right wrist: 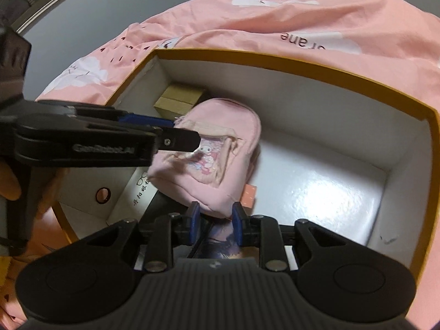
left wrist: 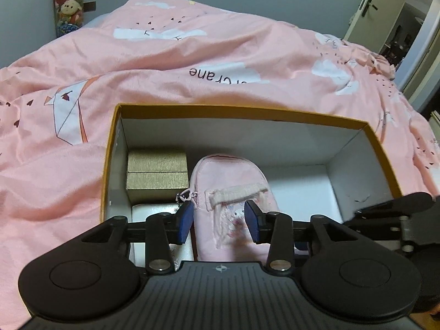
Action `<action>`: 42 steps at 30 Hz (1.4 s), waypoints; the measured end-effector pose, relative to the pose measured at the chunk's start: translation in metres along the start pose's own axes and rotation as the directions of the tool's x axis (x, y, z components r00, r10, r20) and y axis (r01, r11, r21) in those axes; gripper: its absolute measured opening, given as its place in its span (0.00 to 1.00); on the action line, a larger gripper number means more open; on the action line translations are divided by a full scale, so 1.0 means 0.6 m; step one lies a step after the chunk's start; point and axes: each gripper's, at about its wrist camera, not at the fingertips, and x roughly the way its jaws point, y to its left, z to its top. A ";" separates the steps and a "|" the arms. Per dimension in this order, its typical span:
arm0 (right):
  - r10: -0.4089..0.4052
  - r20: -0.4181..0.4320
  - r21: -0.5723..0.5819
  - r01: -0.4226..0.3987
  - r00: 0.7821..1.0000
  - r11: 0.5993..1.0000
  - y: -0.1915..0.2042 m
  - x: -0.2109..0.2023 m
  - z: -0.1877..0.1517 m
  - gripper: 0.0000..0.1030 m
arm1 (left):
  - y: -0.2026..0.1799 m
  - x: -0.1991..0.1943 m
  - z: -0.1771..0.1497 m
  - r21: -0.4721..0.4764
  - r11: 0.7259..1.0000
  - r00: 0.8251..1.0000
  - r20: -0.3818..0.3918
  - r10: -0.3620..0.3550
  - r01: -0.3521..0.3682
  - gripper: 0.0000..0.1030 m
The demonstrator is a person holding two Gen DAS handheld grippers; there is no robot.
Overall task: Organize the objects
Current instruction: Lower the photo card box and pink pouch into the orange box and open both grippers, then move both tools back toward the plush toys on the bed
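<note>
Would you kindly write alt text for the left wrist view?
The left gripper hovers, jaws apart, over a pink pouch lying in an orange-rimmed box on a pink duvet. A gold gift box sits beside the pouch.

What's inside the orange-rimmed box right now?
Inside the box: a pink pouch, a gold gift box in the far-left corner, a white box nearer. The pouch covers whatever lies beneath it.
</note>
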 end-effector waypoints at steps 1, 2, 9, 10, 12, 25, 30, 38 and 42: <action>-0.005 0.002 -0.012 0.005 1.000 1.000 0.004 -0.001 -0.001 0.27 | -0.001 -0.004 -0.001 0.011 1.000 1.000 -0.007 -0.003 0.004 0.45; -0.014 0.004 -0.025 0.014 1.000 1.000 0.008 0.000 0.000 0.27 | -0.002 -0.006 -0.002 0.022 1.000 1.000 -0.019 -0.003 0.004 0.44; -0.047 0.019 -0.089 0.048 0.999 0.995 0.021 0.013 0.010 0.28 | 0.003 -0.002 -0.012 0.037 0.999 0.998 -0.063 -0.017 0.019 0.36; -0.045 0.018 -0.085 0.046 0.999 0.995 0.020 0.015 0.011 0.28 | 0.003 0.002 -0.012 0.040 0.999 0.998 -0.067 -0.011 0.014 0.36; -0.043 0.014 -0.079 0.044 0.999 0.996 0.018 0.017 0.013 0.28 | 0.003 0.005 -0.013 0.037 0.999 0.998 -0.069 -0.010 0.013 0.35; -0.141 0.149 -0.076 0.154 0.979 0.985 0.057 -0.078 -0.026 0.38 | -0.062 -0.112 -0.053 0.045 0.999 0.991 0.127 -0.030 0.024 0.38; -0.177 0.265 -0.068 0.202 0.948 0.977 0.082 -0.139 -0.080 0.44 | -0.103 -0.164 -0.099 0.091 0.995 0.976 0.212 -0.052 0.033 0.43; -0.253 0.322 0.025 0.259 0.912 0.966 0.123 -0.207 -0.181 0.55 | -0.127 -0.209 -0.161 0.119 0.986 0.969 0.205 -0.136 0.114 0.52; -0.283 0.320 0.079 0.272 0.904 0.959 0.138 -0.224 -0.234 0.55 | -0.127 -0.218 -0.190 0.130 0.972 0.968 0.134 -0.212 0.195 0.53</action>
